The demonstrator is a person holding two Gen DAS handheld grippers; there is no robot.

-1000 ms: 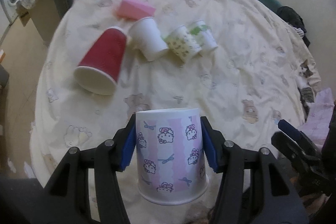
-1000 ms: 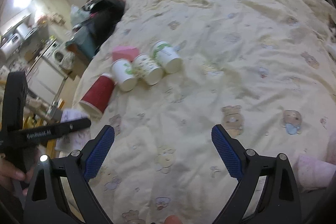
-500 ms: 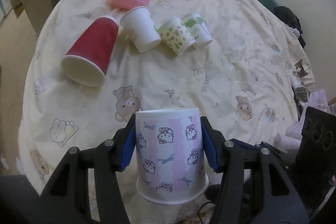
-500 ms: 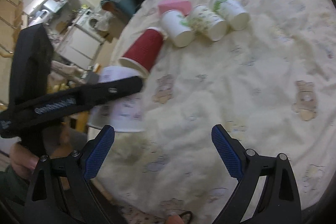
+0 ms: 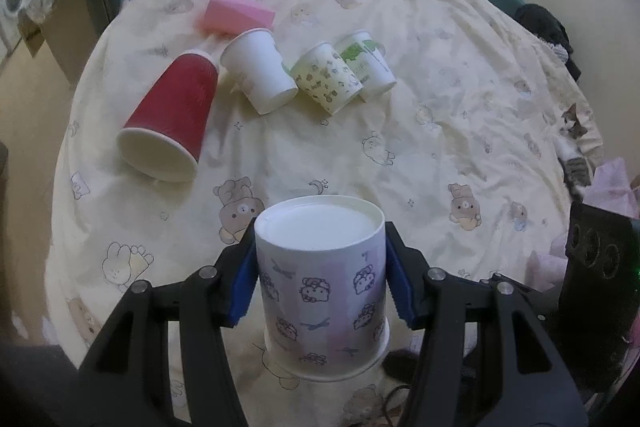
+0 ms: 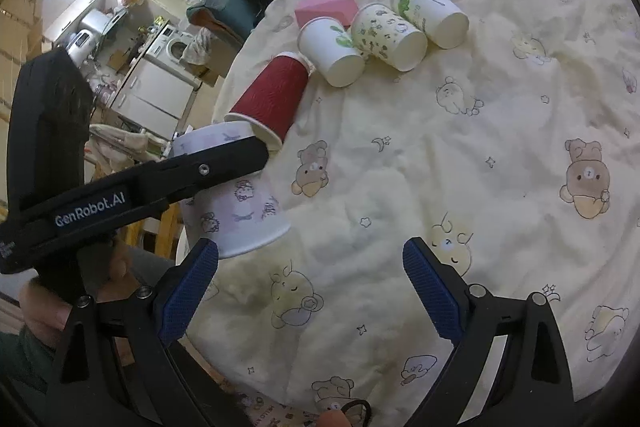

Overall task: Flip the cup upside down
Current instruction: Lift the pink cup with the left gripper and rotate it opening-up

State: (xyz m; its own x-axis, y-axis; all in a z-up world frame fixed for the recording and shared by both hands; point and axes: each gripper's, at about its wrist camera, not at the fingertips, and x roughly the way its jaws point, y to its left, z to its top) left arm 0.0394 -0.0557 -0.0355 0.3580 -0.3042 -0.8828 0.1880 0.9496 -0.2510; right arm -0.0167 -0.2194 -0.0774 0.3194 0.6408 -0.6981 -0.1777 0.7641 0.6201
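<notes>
My left gripper [image 5: 320, 287] is shut on a pink-and-white Hello Kitty paper cup [image 5: 322, 291], held upside down with its base up and its rim low over the yellow bedsheet [image 5: 440, 131]. The cup also shows in the right wrist view [image 6: 240, 207], clamped by the left gripper's black fingers [image 6: 192, 175] near the bed's left edge. My right gripper [image 6: 310, 291] is open and empty, to the right of the cup above the sheet.
A red cup [image 5: 168, 123], a white cup [image 5: 260, 71], a patterned cup [image 5: 326, 83] and a green-print cup [image 5: 366, 63] lie on their sides farther back, beside a pink block [image 5: 238, 13]. A cat [image 5: 574, 147] lies at the bed's right edge. Furniture stands left of the bed.
The left gripper has tilted down with the cup, so the cup's white base now faces the camera. The right gripper has swung left and closer to the held cup.
</notes>
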